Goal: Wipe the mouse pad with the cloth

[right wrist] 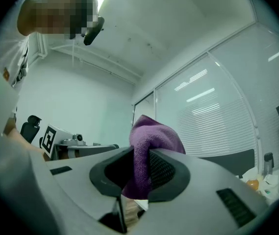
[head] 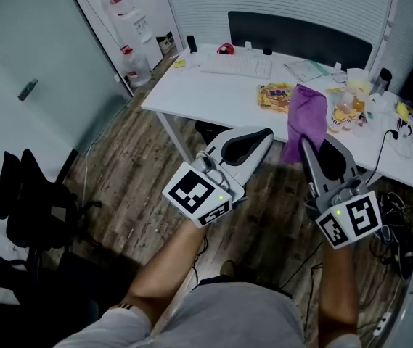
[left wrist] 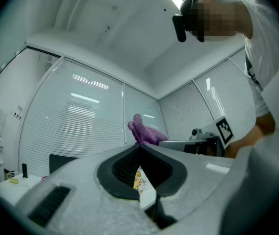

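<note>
cloth (right wrist: 155,131) pinched in right tongs (right wrist: 140,154), left tongs (left wrist: 140,148) pressed together

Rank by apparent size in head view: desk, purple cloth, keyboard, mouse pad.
1. desk: clearly the largest.
2. purple cloth: held up nearer the camera, which inflates it.
3. keyboard and mouse pad: these look alike. The cloth covers the pad's right edge, so I can't rank them.
</note>
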